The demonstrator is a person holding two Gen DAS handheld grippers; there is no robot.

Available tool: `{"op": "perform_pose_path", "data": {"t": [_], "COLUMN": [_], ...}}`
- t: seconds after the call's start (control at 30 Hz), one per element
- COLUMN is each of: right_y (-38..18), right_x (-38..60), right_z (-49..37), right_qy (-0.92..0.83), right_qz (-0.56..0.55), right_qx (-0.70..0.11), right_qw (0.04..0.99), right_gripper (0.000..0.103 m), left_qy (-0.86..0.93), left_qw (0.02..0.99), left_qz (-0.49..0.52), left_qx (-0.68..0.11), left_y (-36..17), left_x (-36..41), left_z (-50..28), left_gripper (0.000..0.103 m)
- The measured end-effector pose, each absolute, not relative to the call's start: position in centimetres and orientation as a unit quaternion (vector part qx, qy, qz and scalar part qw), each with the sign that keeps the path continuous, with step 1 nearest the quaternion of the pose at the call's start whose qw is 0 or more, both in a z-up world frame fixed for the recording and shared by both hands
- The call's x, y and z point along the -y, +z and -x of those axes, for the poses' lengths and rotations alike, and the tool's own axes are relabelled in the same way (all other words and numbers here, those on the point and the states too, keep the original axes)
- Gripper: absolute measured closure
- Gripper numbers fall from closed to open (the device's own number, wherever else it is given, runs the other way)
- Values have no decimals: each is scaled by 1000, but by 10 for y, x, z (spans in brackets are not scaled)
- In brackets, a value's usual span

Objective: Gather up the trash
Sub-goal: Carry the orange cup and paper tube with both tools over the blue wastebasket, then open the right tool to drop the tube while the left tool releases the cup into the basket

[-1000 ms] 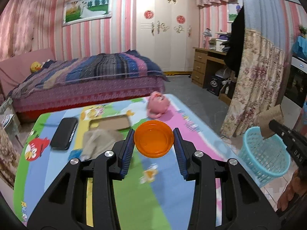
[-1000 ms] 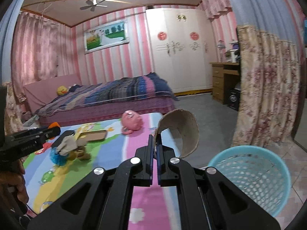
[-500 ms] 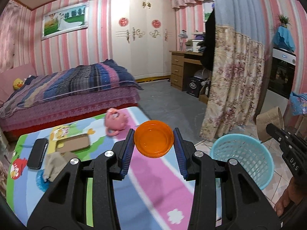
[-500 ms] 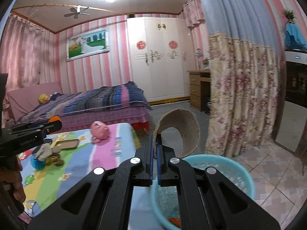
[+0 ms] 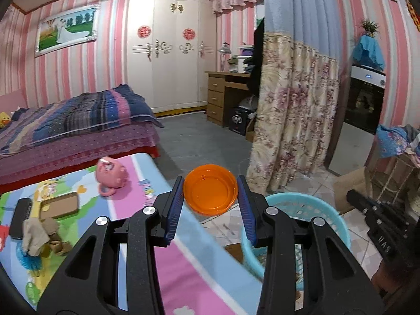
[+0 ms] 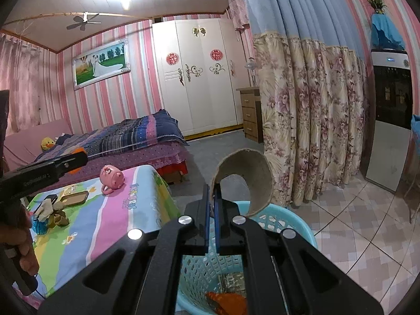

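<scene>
My left gripper [image 5: 210, 204] grips one round orange plastic lid [image 5: 210, 189] between its blue pads, hanging past the table edge and just beside the rim of the basket. My right gripper [image 6: 212, 207] is squeezed tight on one curled strip of brown cardboard [image 6: 245, 173], which arches up over the round light-blue plastic basket [image 6: 294, 223].

Only my right view looks down into the basket: I see one orange piece [image 6: 228, 302] at the bottom. It also shows a hand [image 6: 25, 249] holding my left gripper's handle. My left view shows the basket's [image 5: 315, 210] rim only, and my right gripper [image 5: 378, 215] from the side with the letters "DAS" on it.

On the table with the bright cartoon cloth [image 5: 199, 270] I count one pink pig-shaped mug [image 5: 111, 174], one brown flat case [image 5: 59, 204], one black phone [image 5: 19, 216] and one small heap of beige rags [image 5: 39, 236]. Blue words are printed on the cloth, but I cannot read them.

Farther off stand one bed with a striped blanket [image 6: 126, 136], one white wardrobe [image 6: 199, 78] and one flowered curtain [image 6: 309, 120].
</scene>
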State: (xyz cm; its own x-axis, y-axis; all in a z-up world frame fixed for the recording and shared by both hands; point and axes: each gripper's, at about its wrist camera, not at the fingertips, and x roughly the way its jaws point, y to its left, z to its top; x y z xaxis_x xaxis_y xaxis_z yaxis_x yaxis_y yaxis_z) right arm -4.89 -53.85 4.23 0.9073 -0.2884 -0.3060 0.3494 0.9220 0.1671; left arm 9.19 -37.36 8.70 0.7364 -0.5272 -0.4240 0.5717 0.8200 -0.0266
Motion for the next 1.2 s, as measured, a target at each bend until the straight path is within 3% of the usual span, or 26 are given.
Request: {"op": "perform_pose_path", "data": {"t": [0.5, 0.57, 0.63, 1.13, 1.17, 1.2], "right_y": [6, 0, -3, 12, 12, 11], "right_x": [553, 556, 559, 598, 601, 603], "right_z": [25, 22, 24, 77, 79, 79], "right_qy": [-199, -206, -217, -311, -314, -315], "right_qz": [-95, -99, -107, -178, -180, -180], "right_qx": [-216, -225, -219, -127, -129, -132], "right_qw": [951, 947, 945, 925, 923, 923], "right_gripper": [98, 85, 39, 39, 39, 39], "left_qy": [-318, -322, -324, -380, -389, -404], "left_qw": [916, 914, 913, 883, 879, 870], "left_qz": [-59, -62, -66, -69, -69, -66], "left_qx": [-236, -239, -238, -265, -268, -276], "left_y": [66, 64, 62, 38, 36, 34], "left_x": [403, 406, 409, 454, 460, 468], "left_z": [-98, -98, -97, -91, -90, -91], "left_gripper": [64, 64, 64, 64, 58, 36]}}
